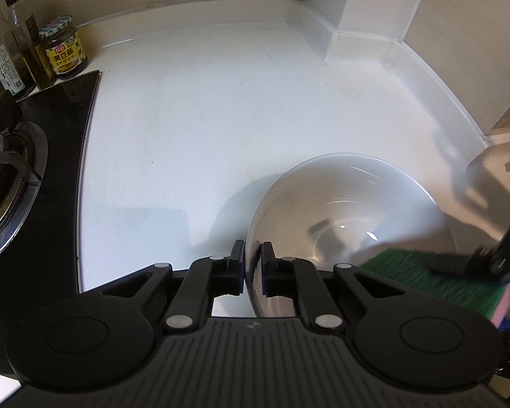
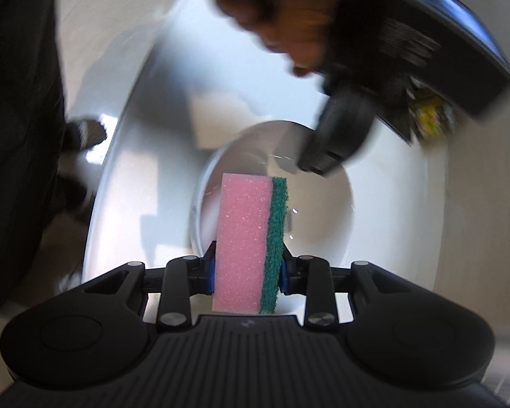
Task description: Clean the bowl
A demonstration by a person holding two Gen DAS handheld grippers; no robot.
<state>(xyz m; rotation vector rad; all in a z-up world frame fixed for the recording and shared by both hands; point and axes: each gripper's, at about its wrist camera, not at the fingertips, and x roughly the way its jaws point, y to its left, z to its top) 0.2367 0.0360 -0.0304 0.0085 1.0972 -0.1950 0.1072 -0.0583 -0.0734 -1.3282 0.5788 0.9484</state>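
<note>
A white bowl [image 1: 350, 210] is over the white counter, and my left gripper [image 1: 253, 255] is shut on its near left rim, one finger inside and one outside. A pink sponge with a green scouring side [image 2: 248, 244] is clamped upright in my right gripper [image 2: 246, 272]. Its far end reaches over the bowl [image 2: 319, 217]. In the left wrist view the sponge's green face [image 1: 421, 278] shows at the bowl's right edge. In the right wrist view the left gripper [image 2: 318, 163] and the hand [image 2: 289, 17] holding it are blurred.
A black gas hob [image 1: 27, 156] lies to the left, with a sauce jar [image 1: 63, 47] and bottles [image 1: 23, 40] behind it. The counter [image 1: 193, 108] runs back to a wall corner and a white pillar [image 1: 360, 3]. A person's dark clothing [image 2: 17, 119] fills the left of the right wrist view.
</note>
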